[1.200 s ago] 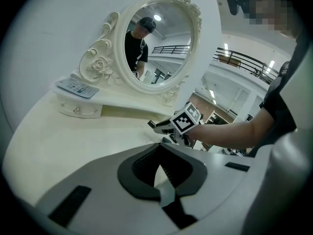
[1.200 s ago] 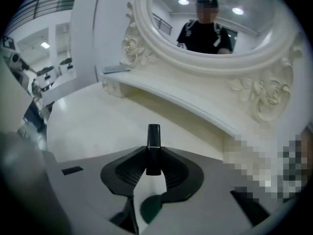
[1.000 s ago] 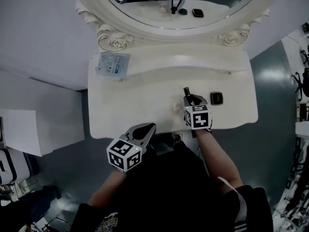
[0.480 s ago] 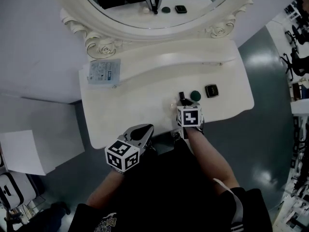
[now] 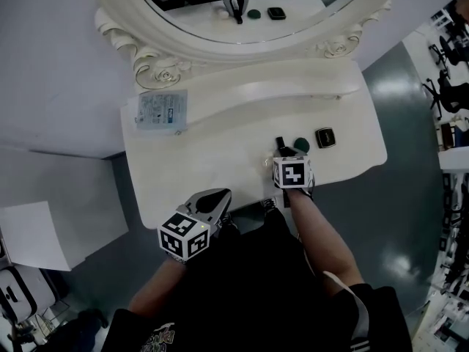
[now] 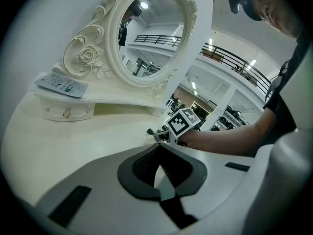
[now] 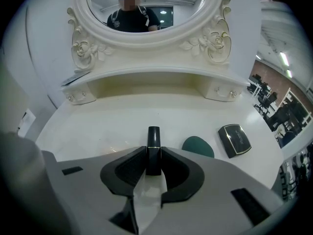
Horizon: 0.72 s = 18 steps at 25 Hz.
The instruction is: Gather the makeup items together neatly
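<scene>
Nearest the person, the left gripper (image 5: 218, 196) is hovering at the table's (image 5: 198, 160) front edge, its jaws pressed together on nothing. Just beyond, the right gripper (image 5: 287, 152) is clamping a dark lipstick tube (image 7: 153, 148), whose long axis is pointing away toward the mirror (image 5: 220, 20). The green puff (image 7: 198, 146) is lying just to the tube's right and the black compact (image 7: 234, 139) beyond that, so the right hand looks the nearer one for setting the tube beside them.

The right gripper (image 5: 283, 152) pointed steeply down, its jaws clamped on a slim black lipstick (image 7: 153, 146); the left gripper (image 5: 218, 196) hung nearer the body, tilted slightly down, jaws together, nothing between them.
</scene>
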{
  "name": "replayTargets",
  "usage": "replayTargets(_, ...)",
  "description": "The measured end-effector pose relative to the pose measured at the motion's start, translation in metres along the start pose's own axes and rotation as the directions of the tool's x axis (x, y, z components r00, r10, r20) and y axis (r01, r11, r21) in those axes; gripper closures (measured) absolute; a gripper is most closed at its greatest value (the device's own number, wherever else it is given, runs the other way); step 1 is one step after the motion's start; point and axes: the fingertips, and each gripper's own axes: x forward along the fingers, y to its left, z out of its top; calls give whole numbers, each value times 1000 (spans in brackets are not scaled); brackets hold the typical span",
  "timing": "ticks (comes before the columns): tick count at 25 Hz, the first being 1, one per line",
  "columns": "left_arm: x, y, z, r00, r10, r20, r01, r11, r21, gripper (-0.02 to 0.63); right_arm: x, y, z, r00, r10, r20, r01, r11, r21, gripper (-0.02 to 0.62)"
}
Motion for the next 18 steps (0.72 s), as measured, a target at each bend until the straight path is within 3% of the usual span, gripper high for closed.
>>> replayTargets(7,-3,0,-3,1000,-7,-9,7,1000,4,598,-7,3,8,998,26,57,-26,1000,-8,450)
replayTargets(12,-3,-5,-2,1000,-18,-4,18,1000,17,598,-46,2,19,982,18,188,-18,1000,-4,430)
replayTargets(15,-3,-9,-3,1000,-25,-4,25,999,23,598,-68,19,10,969,91,230,-97,995,14,430)
replayTargets(18,-5,-13,-5,1000,-30,-3,30,999,24,598,-66,46,-8,965,181,191,-187,982,12,389)
